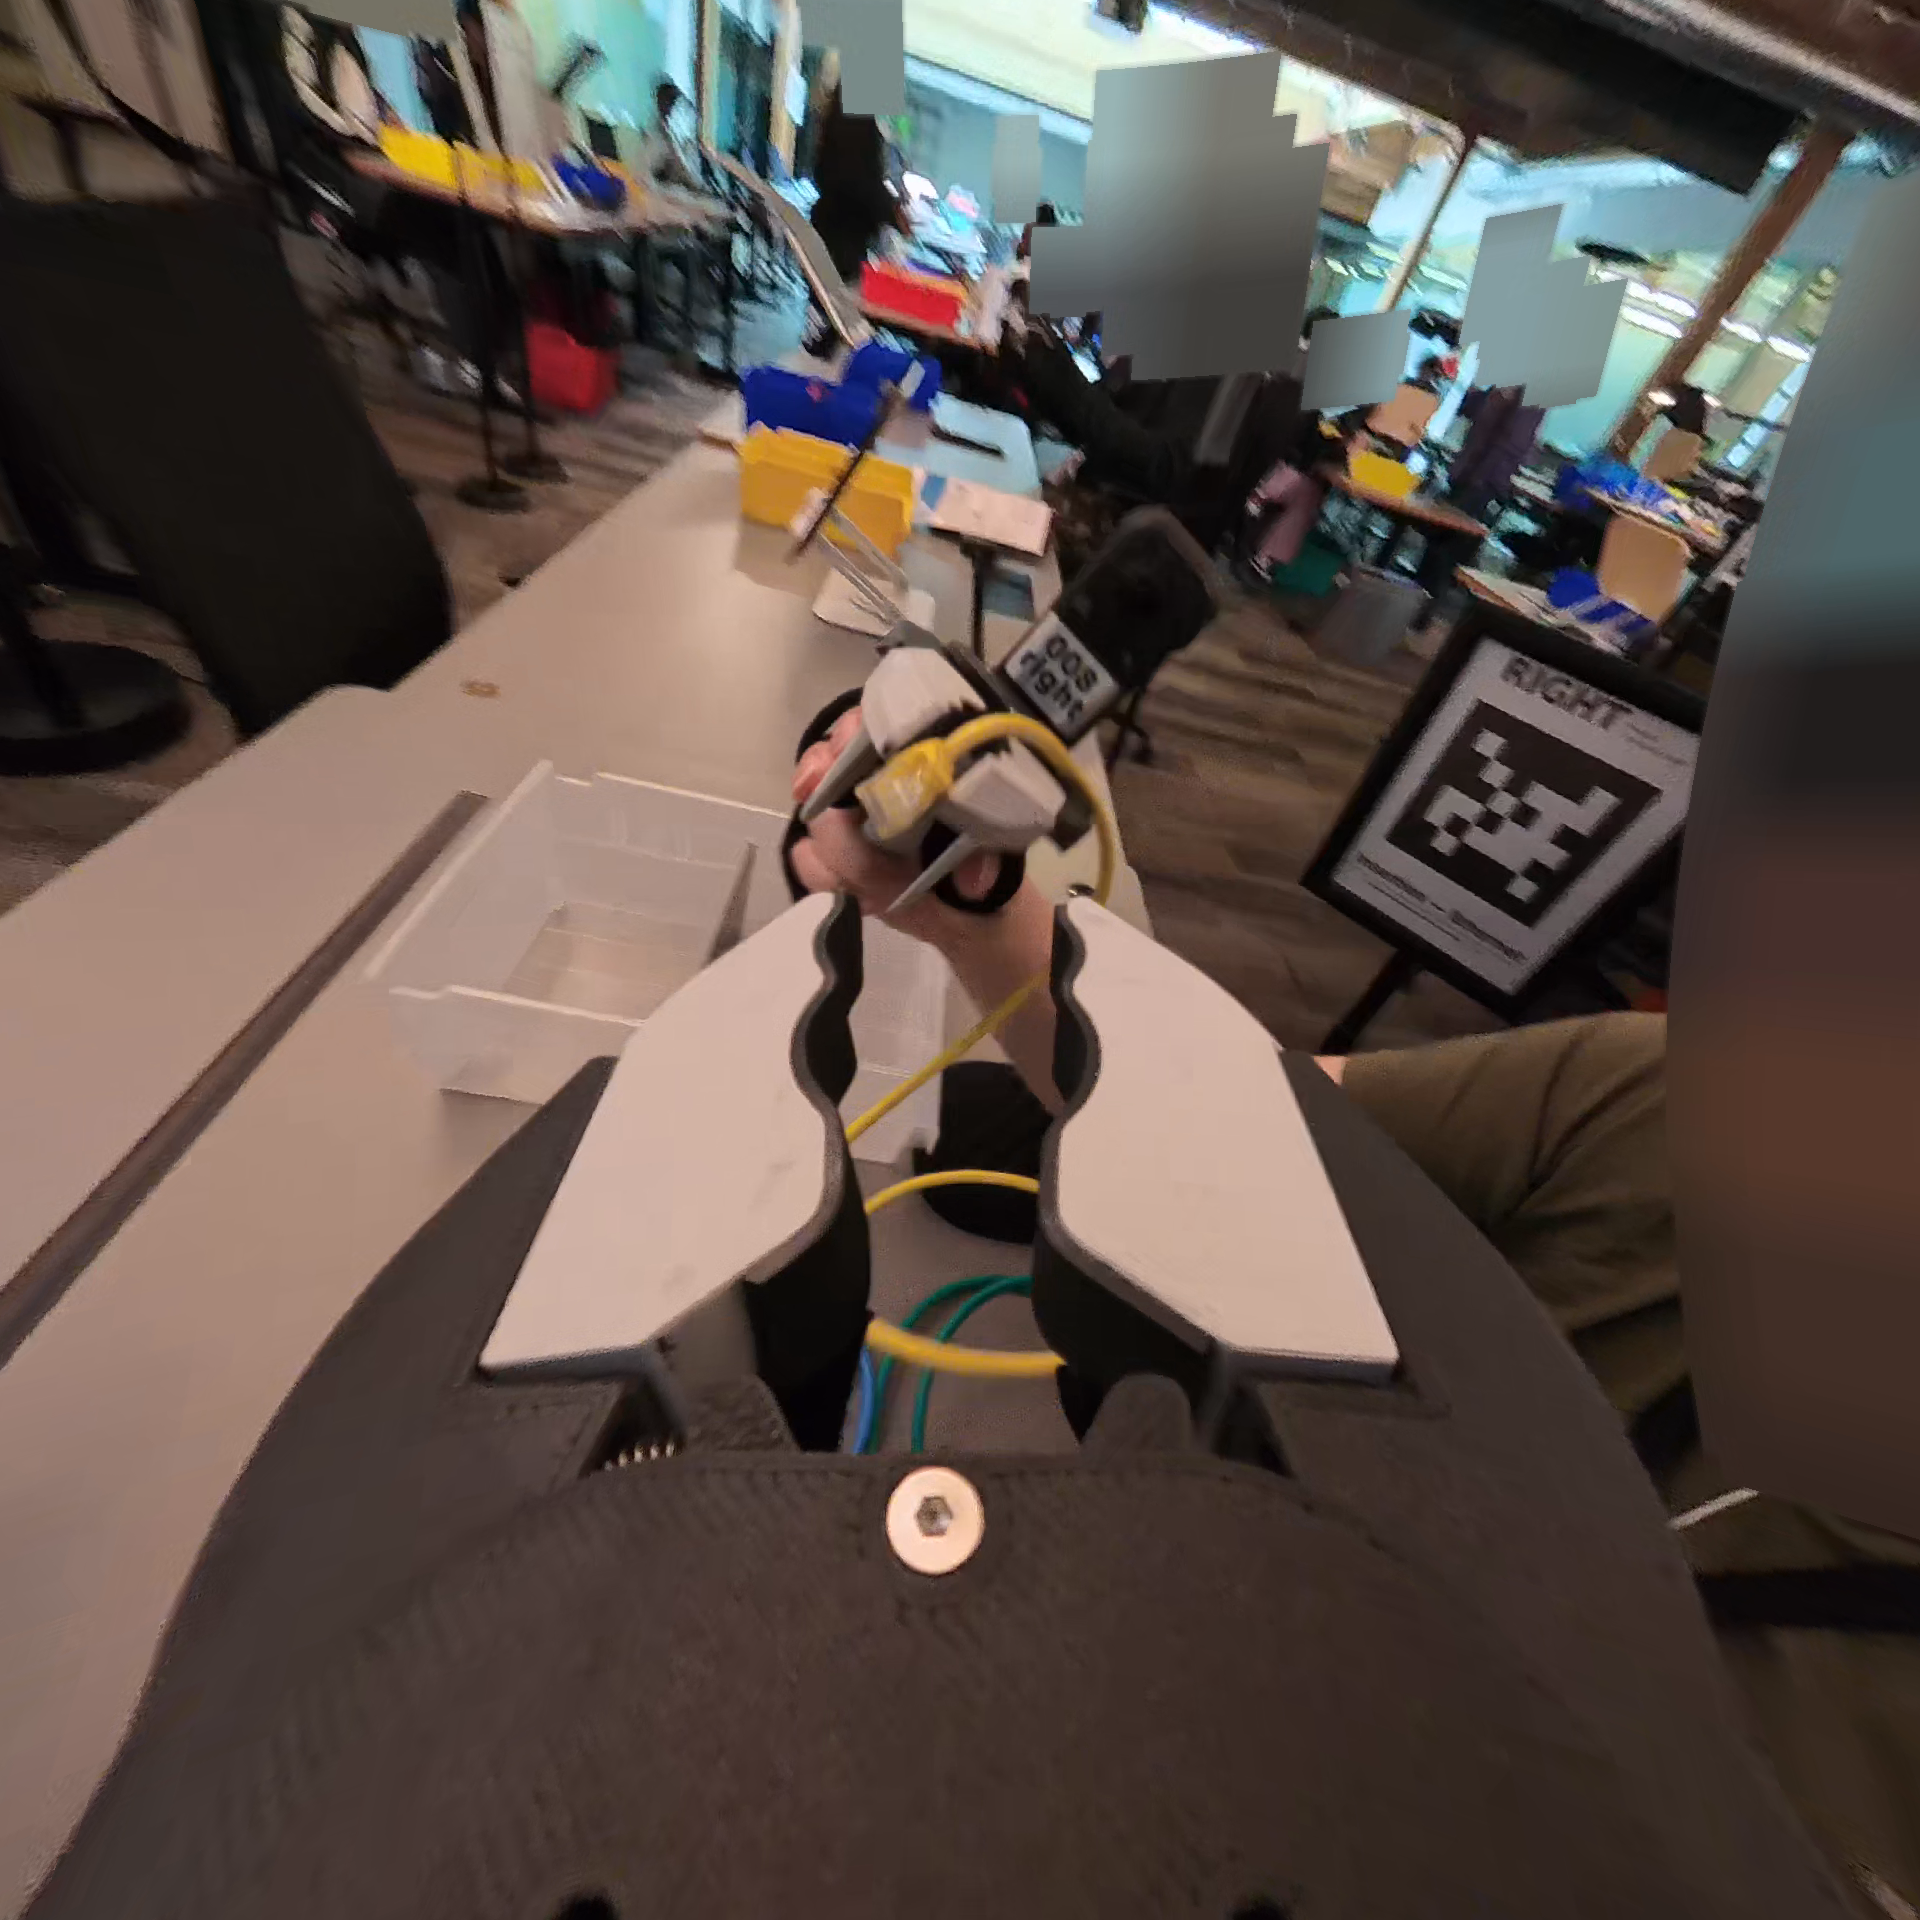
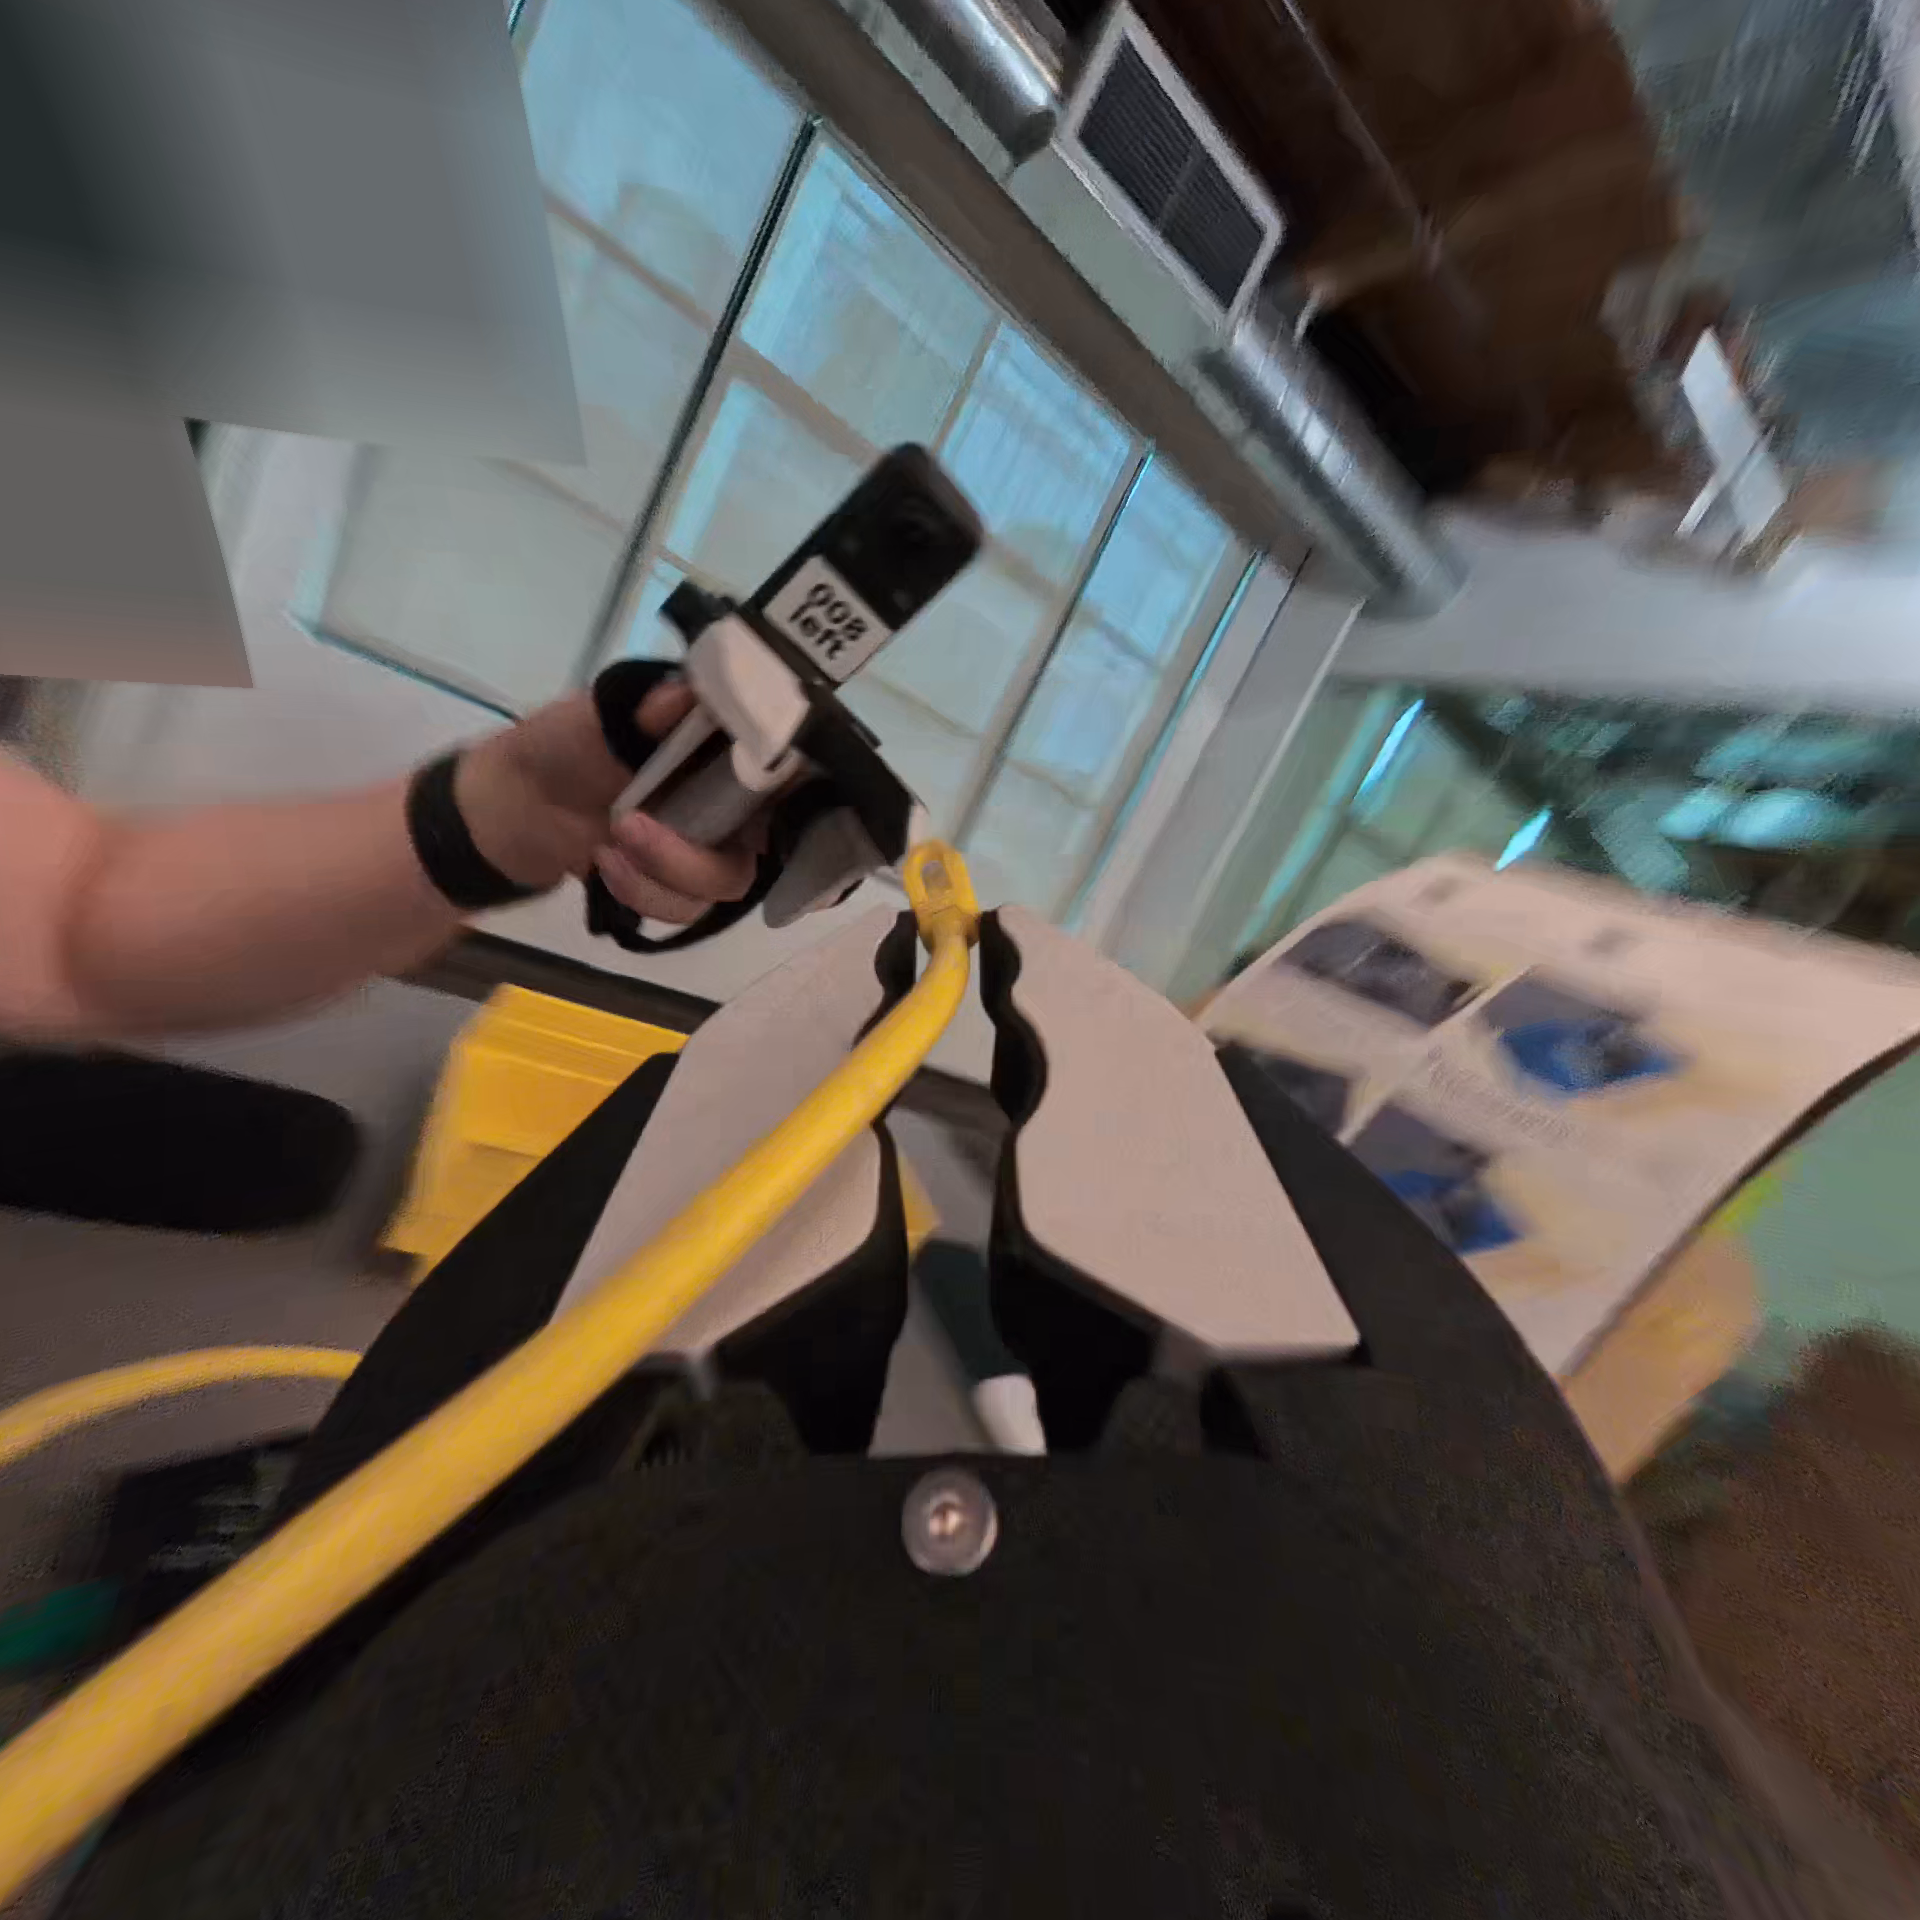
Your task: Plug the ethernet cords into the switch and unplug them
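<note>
Grey tabletop (image 1: 312, 935) runs from 7 o'clock toward 1 o'clock in the left wrist view, with a busy workshop behind it. On it, at 10 o'clock of centre, sits a clear plastic bin (image 1: 582, 925); what it holds cannot be made out. Farther up at 12 o'clock stands a yellow bin (image 1: 821, 499). The left gripper (image 1: 951, 935) hangs wide apart, gripping nothing. Just beyond it the right gripper (image 1: 914, 805) is clamped on the plug of the yellow ethernet cord (image 1: 904, 790), raised above the table. Only this view shows green cable (image 1: 935, 1320) loops below. The right wrist view, blurred, instead shows windows (image 2: 883, 343) and the cord running between its fingers toward 7 o'clock.
</note>
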### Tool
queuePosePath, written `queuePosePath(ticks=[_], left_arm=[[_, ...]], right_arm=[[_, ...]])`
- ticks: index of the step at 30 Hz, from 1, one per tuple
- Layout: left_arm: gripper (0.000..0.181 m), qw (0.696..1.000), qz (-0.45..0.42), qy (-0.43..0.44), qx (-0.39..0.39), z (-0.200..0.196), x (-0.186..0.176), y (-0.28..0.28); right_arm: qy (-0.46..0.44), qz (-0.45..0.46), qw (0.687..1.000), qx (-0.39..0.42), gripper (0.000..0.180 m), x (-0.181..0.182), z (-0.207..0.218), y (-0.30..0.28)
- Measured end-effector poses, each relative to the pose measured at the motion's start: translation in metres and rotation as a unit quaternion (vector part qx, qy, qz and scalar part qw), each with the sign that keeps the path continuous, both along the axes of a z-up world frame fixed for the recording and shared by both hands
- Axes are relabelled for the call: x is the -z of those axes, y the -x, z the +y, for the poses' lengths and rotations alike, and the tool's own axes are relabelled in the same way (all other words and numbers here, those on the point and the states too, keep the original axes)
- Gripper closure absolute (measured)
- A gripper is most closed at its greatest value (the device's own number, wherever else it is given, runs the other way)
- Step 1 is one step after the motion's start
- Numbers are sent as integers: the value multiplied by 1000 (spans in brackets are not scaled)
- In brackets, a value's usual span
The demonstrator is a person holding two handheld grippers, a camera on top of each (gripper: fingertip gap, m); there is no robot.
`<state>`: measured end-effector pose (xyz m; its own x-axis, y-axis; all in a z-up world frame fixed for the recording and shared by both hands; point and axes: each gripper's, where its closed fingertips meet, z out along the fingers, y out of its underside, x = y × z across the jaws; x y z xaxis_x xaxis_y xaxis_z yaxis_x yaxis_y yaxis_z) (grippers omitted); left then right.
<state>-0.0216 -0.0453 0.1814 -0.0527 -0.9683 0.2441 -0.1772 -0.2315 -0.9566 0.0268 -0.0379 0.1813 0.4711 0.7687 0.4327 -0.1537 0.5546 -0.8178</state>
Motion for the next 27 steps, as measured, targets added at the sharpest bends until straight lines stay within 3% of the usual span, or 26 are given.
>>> queuePosePath(ticks=[3, 5, 8, 12, 16, 22, 27], left_arm=[[147, 998, -10, -20, -53, 9, 21, 25], [146, 997, 10, -15, -80, 13, 50, 39], [145, 994, 45, 23, -99, 15, 97, 56], [145, 988, 77, 80, -110, 13, 149, 71], [142, 978, 139, 67, -140, 10, 196, 86], [132, 958, 217, 36, -182, 0, 249, 109], [110, 951, 252, 19, -179, -18, 277, 117]], right_arm=[[198, 56, 973, -103, 168, 3, 21, -16], [303, 80, 944, -103, 168, 18, 44, -24], [393, 99, 908, -104, 168, 40, 66, -30], [439, 153, 855, -228, 168, 37, 59, -31], [442, 197, 817, -314, 168, 28, 52, -38], [430, 189, 819, -330, 168, 26, 46, -34], [419, 193, 810, -363, 168, 18, 36, -33]])
